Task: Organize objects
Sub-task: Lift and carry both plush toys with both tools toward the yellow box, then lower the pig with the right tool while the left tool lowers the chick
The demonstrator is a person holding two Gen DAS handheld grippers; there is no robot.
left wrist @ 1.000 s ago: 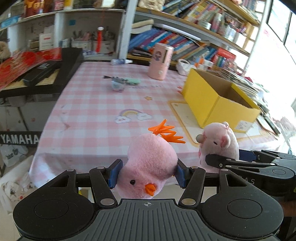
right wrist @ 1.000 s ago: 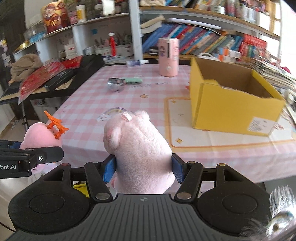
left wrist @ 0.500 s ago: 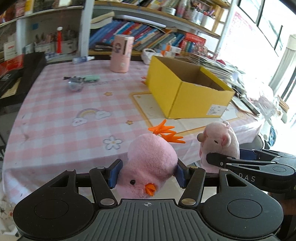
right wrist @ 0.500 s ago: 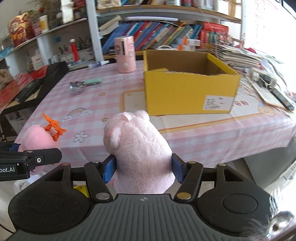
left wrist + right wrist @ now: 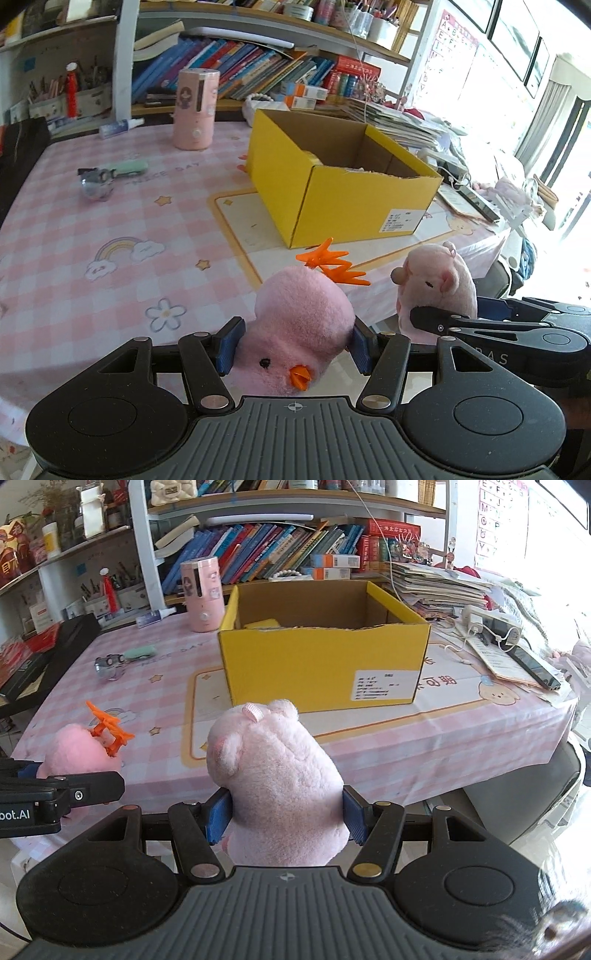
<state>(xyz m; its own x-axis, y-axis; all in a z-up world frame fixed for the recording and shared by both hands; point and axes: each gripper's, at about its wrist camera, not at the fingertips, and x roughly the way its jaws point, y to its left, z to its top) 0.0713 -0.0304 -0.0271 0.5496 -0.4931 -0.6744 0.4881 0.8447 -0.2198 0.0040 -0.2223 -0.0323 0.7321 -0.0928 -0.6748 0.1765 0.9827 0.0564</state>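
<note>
In the left wrist view, the left gripper (image 5: 295,341) pinches a pink chick toy (image 5: 299,328) between its blue pads, squeezing the soft body at its widest part, probably so that it cannot slip; the toy lies tipped over with its beak toward the camera and its orange feet (image 5: 332,264) pointing at the yellow box (image 5: 340,192). The gripper is held level, short of the near edge of the table (image 5: 110,229), with the box ahead and slightly to its right. Beside it, on the box's near side, the right gripper (image 5: 439,321) grips a pink pig toy (image 5: 436,286). In the right wrist view, the right gripper closes on the pig toy's lower body, its back to the camera and head up, facing the box straight ahead. The box stands open-topped on the table, likely the place meant for both toys. This gripper too is level and low, in front of the table edge, so I judge both must rise and reach forward to clear the box's front wall. A pink canister (image 5: 202,592) stands behind the box's left corner.
</note>
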